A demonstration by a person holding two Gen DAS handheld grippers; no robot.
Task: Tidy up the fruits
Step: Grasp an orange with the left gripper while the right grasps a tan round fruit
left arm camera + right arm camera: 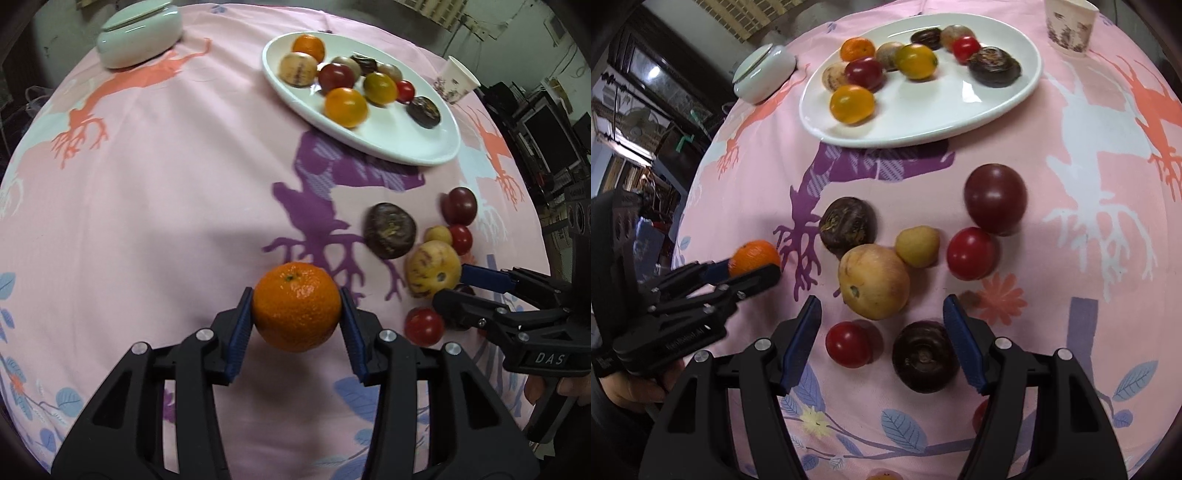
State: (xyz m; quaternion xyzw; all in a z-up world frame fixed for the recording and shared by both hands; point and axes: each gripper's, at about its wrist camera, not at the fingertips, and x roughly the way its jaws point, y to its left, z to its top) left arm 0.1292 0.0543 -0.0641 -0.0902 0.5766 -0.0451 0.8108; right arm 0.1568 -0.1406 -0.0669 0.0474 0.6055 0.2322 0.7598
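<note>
Left hand-held gripper (296,306) clenched on round orange mandarin (296,305), pads at its sides. White oval plate (417,155) lying at one o'clock, across bare pink cloth on bench (166,192); free landing room at plate's near end. Right hand-held gripper (882,345) released, poised above loose fruit cluster.

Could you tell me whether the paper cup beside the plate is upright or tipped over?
Upright: the paper cup stands on its base beside the white plate, open rim upward.

Round table under a pink printed cloth (155,192), white plate (413,144), lidded dish (140,35), paper cup (456,79), loose fruits (875,282)
</note>
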